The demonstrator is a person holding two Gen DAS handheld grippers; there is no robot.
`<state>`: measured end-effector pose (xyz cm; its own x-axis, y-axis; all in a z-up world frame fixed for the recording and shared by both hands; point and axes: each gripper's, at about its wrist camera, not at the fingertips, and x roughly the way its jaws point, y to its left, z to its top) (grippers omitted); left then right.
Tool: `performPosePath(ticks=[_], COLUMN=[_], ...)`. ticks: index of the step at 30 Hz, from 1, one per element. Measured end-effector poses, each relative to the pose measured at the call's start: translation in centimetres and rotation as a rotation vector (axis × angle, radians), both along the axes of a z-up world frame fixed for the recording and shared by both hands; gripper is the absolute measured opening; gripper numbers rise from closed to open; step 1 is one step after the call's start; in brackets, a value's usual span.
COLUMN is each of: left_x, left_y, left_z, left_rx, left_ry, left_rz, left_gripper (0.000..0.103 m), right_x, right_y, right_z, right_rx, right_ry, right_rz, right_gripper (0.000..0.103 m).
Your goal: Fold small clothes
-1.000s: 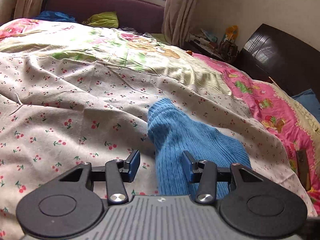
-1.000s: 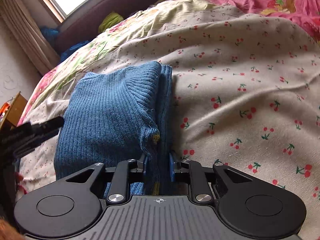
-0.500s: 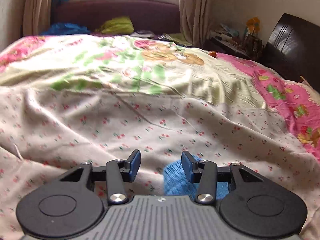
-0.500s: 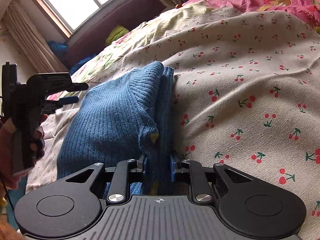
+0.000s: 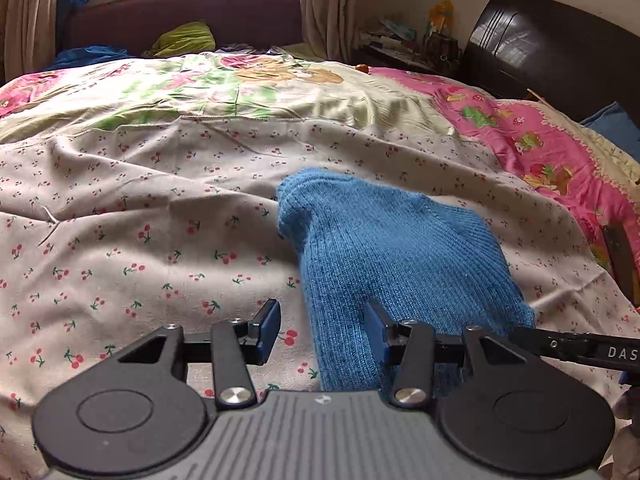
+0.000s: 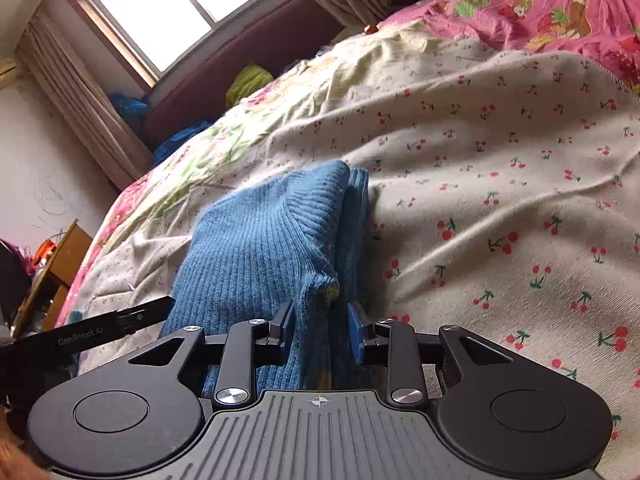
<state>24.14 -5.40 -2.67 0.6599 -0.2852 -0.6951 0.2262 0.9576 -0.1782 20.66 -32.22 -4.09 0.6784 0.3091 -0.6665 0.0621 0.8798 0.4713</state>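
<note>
The left gripper (image 5: 322,330) is held low with its jaws spread wide. The right gripper (image 6: 320,330) is held level, its jaws parted a little, cloth lying between them unclamped.

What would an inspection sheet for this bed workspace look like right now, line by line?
Surface: cherry-print sheet, wrinkled, laid over a pink cartoon bedspread.
Job's things: blue knit garment, folded, lying on the sheet.
Clutter: small orange object on the far side of the bed; green cloth on the window bench.
Grippers: left gripper open, its right-hand finger on the garment's near edge; right gripper with jaws set around a bunched fold, and whether it pinches is unclear.
Cables: nothing seen.
Surroundings: window, curtains, dark headboard.
</note>
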Motion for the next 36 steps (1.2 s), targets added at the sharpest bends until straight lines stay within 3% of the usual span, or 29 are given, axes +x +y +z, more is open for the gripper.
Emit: performPosePath(ticks=[3,6,10,15,17,20,27,36], left_x=[0.1,-0.5,-0.7,0.6,1.0,1.8,2.9,5.7], left_y=[0.6,1.7,2.0,0.8,0.7,1.1,2.0,-0.9], left_z=[-0.3,1.1,1.8,-0.5,-1.1,-1.8,-3.1,-4.4], left_rx=[0.017,-0.016,-0.084,-0.149,-0.16,-0.171,-0.258,-0.305], left_ry=[0.02,0.007,0.005,0.052,0.051,0.057,0.089,0.146], left_rz=[0.006,0.013,-0.008,-0.034,-0.031,-0.04,-0.079,-0.129], left_gripper=[0.064,0.062,0.062,0.066,0.081,0.092,0.096,0.097], right_x=[0.0,-0.5,0.8,3.7,4.1,4.3,4.8,6.5], right_y=[-0.6,-1.4,-1.5,-1.2,-1.3,-1.7,-2.9,-2.0], right_z=[-0.8,0.7,1.5,0.0,-0.4,-0.8,-2.2,-2.7], right_rx=[0.027,0.038,0.022,0.023,0.032,0.048,0.231,0.241], right_ry=[0.034,-0.025,-0.062,0.003,0.003,-0.001,0.018,0.041], right_rz=[0.004,0.005,0.022,0.038,0.049,0.068,0.09,0.109], right_gripper=[0.033,0.035,0.054,0.055,0.056,0.058,0.058,0.059])
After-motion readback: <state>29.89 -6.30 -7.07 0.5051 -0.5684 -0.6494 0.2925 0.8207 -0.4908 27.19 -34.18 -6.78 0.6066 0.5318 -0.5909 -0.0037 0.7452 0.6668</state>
